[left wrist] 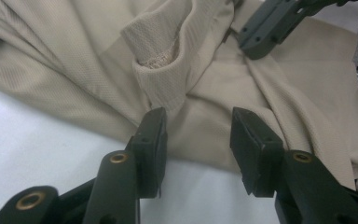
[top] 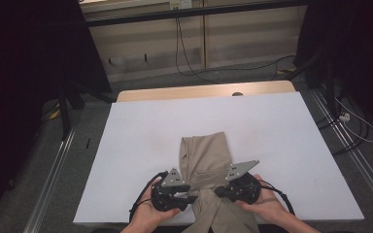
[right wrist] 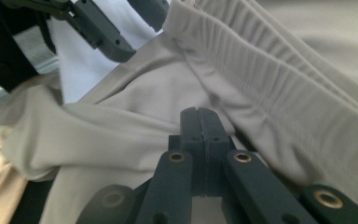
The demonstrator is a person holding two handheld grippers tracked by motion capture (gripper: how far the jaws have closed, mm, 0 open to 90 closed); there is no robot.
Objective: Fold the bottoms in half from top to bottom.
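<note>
White table cover (top: 141,131) under beige shorts (top: 206,155), which lie near my edge, centre. Risk: my right gripper (right wrist: 200,116), jaws shut w/ cloth possibly pinched, could slip if I pull. Left gripper (left wrist: 198,135) gapes apart, empty, low beside the fabric. Both hands palms-up, the 2 tools angled inward.

A pair of beige trousers (top: 206,160) lies bunched lengthwise on the white table cover (top: 141,131), at the middle of its near edge, with the lower part hanging off that edge. The fabric is a fine-knit weave, creased into soft folds. A gathered elastic waistband (right wrist: 261,70) crosses the garment, and a folded flap (left wrist: 168,60) stands up from it.
</note>
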